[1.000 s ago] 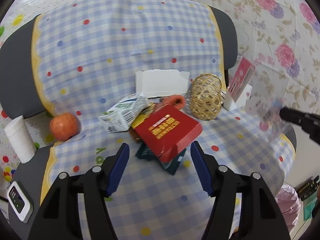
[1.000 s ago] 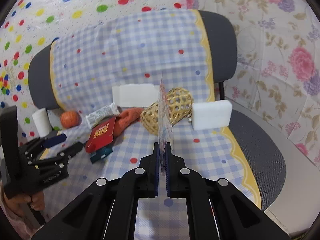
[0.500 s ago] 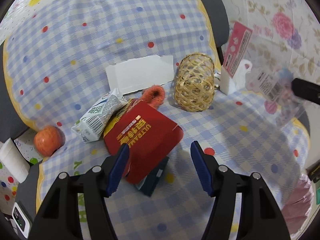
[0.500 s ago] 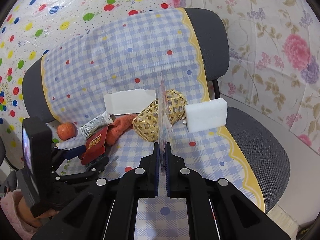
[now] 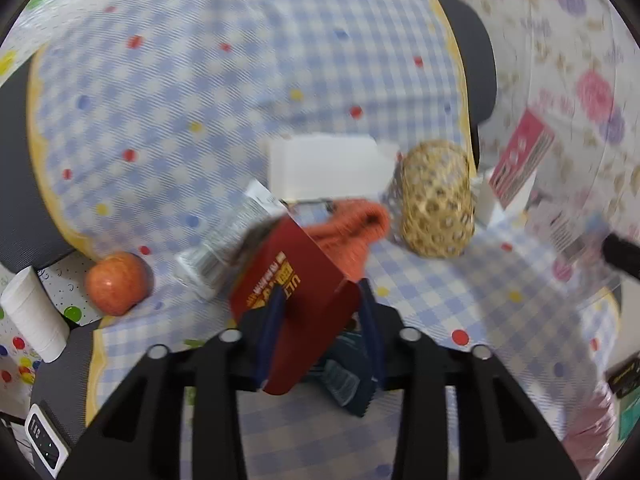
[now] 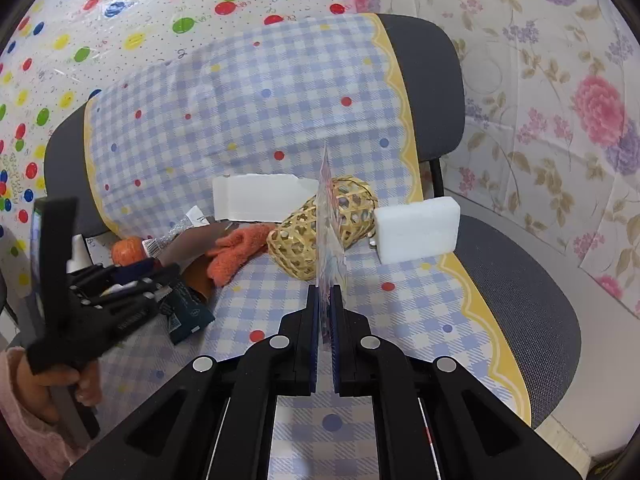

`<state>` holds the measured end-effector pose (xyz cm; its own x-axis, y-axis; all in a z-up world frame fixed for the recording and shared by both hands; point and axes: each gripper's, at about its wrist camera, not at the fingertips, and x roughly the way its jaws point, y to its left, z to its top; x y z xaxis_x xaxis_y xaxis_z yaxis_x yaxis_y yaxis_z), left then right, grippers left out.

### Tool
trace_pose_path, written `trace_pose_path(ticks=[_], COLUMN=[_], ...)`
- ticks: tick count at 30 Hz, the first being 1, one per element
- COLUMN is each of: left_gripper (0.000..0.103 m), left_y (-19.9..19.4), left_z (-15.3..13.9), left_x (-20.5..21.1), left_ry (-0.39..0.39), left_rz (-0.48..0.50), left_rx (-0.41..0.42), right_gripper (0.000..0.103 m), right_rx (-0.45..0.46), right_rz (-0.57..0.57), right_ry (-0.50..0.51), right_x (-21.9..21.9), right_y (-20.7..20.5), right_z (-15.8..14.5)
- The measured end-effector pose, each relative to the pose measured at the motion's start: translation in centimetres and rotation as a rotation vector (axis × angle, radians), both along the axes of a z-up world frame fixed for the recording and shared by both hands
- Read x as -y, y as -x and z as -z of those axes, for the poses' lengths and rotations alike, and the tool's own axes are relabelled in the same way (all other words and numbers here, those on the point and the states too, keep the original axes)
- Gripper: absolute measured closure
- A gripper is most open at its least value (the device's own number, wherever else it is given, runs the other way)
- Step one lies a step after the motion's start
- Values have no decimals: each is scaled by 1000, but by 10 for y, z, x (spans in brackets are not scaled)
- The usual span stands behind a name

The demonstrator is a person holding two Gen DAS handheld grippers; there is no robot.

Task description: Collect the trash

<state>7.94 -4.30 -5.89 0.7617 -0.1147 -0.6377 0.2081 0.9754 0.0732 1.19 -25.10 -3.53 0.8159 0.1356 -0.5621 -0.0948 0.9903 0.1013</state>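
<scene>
On the checked cloth (image 5: pixel 420 312) of a chair seat lies a pile of litter. My left gripper (image 5: pixel 320 320) has its jaws closing around a red box (image 5: pixel 296 280), which stands tilted between the blue pads with both pressing its sides. Under it lies a dark blue packet (image 5: pixel 352 380). A silver carton (image 5: pixel 216 252) and an orange glove (image 5: pixel 348 236) lie just behind. From the right wrist view, my left gripper (image 6: pixel 160 276) is at the left with the box raised. My right gripper (image 6: pixel 325 300) is shut on a flat clear wrapper (image 6: pixel 329 220), seen edge-on.
A woven bamboo basket (image 6: pixel 320 232) lies on its side beside a white foam block (image 6: pixel 416 230). A white open carton (image 5: pixel 328 168) leans on the chair back. An apple (image 5: pixel 116 282) and a white cup (image 5: pixel 34 316) sit at the left. A hand (image 6: pixel 48 380) holds the left tool.
My left gripper moved forward over the red box and its jaws narrowed onto it; the box now tilts up off the pile. The right gripper kept still with its wrapper.
</scene>
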Motion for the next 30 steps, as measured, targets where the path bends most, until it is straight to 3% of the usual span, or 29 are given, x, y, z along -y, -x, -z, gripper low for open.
trace_pose_path(ticks=[1,4,7,13,21,30], left_gripper=[79,102,103,103,99,97], left_y=[3,10,19,45,51,31], left_z=[-6,-20,-36,-59,-17,13], left_x=[-8,-21,-28,-35,-40,-35], left_ry=[21,65,95,222,220,119], left_rz=[-5,-11,-18,22,-15,-30], left_rx=[19,69,148,222,24,-62], right_gripper=[97,97,97,97,97,97], right_rx=[5,20,39,63,43,31], right_rz=[-3,-6,-1,5,9,4], right_ry=[5,20,41,55,41,42], right_x=[-2,-8,-12,-11,-7,-9], right_y=[1,3,7,18,25,26], right_z=[-1,-3,-6,-16,-10,-5])
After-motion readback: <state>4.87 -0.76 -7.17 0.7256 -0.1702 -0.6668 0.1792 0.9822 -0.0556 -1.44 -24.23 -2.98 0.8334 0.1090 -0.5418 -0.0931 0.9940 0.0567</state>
